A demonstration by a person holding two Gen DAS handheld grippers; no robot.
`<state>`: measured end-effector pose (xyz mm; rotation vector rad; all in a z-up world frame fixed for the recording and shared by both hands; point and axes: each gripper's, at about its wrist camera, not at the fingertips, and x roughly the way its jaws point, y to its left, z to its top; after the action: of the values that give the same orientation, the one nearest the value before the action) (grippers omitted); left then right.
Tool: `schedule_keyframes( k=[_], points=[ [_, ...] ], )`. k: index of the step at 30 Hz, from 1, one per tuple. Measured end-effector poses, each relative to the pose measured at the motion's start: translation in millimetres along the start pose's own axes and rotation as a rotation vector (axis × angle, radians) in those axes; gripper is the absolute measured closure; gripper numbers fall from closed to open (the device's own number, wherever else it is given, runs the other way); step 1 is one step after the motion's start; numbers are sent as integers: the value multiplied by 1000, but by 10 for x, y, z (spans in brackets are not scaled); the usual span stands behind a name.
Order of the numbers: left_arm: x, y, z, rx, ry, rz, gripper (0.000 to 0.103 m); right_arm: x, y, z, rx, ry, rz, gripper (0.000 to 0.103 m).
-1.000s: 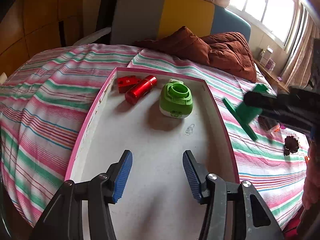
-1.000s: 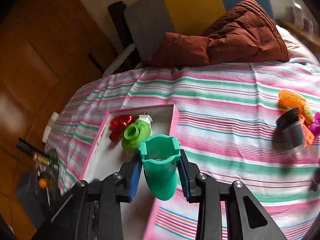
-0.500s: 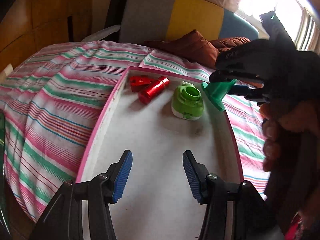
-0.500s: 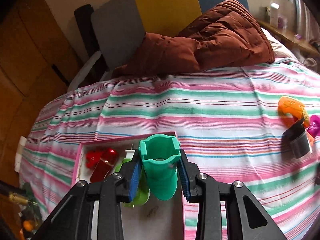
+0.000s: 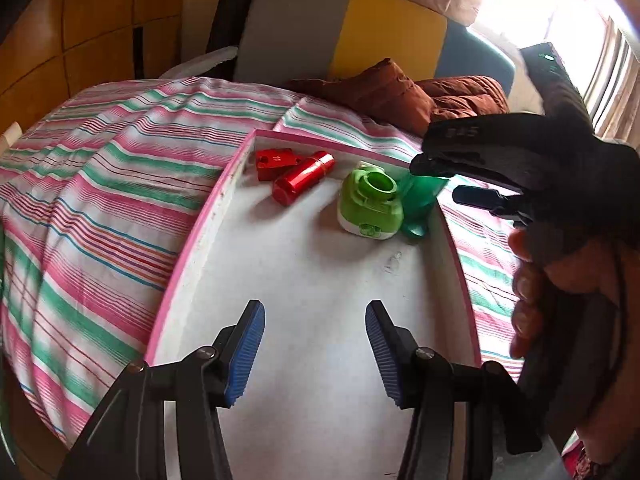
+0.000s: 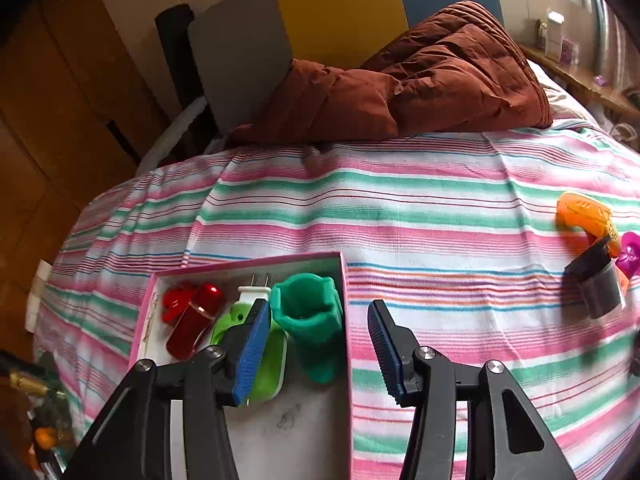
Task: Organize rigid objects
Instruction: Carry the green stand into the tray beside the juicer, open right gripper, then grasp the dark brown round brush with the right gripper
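The right gripper (image 6: 316, 344) hangs over the tray's (image 6: 347, 320) right wall, its ribbed blue pads spreading, clear of the teal cup (image 6: 310, 320). That cup, a lobed rubbery-looking tube, stands in the tray's far right corner against the wall, beside the glossy lime plug (image 5: 370, 206). Left of the plug lie a shiny red cylinder (image 5: 303, 178) and a red block (image 5: 275, 162). The left gripper (image 5: 315, 352) hovers empty, pads apart, above the tray's white floor
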<state>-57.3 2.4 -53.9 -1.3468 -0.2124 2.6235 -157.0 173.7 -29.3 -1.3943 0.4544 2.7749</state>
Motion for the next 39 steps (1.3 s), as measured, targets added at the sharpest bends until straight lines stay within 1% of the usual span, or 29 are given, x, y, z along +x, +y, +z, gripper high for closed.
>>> schedule_keyframes(
  k=[4,8,11,15,19,23,25,28,31,33,35,39],
  points=[
    [-10,-49,-26,13,1,-24,50,-143,-124,-100,14,-1,26,48],
    [-37,-121,-52,36,-11,-32,50,-283,-262,-185,-1,-8,13,48],
    [-63,-167,-54,50,-23,-38,50,-354,-398,-263,-4,9,6,46],
    [-132,-232,-59,63,-48,-68,50,-422,-590,-397,-27,37,-26,46],
    [-220,-311,-84,68,-72,-132,50,-513,-815,-589,-64,56,-63,46],
    [-317,-478,-131,120,-96,-175,50,-628,-1070,-748,-110,76,-104,46],
    [-367,-579,-162,149,-110,-186,50,-734,-1238,-802,-119,64,-131,46],
    [-394,-711,-201,186,-106,-202,50,-958,-1523,-789,-114,12,-190,46],
    [-392,-830,-255,214,-92,-205,50,-1140,-1812,-737,-128,-48,-261,46],
    [-402,-892,-294,226,-86,-211,50,-1234,-1989,-725,-159,-81,-324,46],
    [-420,-952,-341,240,-79,-212,50,-1271,-2122,-707,-188,-93,-364,46],
    [-435,-1093,-392,270,-77,-214,50,-1246,-2359,-671,-225,-115,-412,46]
  ],
)
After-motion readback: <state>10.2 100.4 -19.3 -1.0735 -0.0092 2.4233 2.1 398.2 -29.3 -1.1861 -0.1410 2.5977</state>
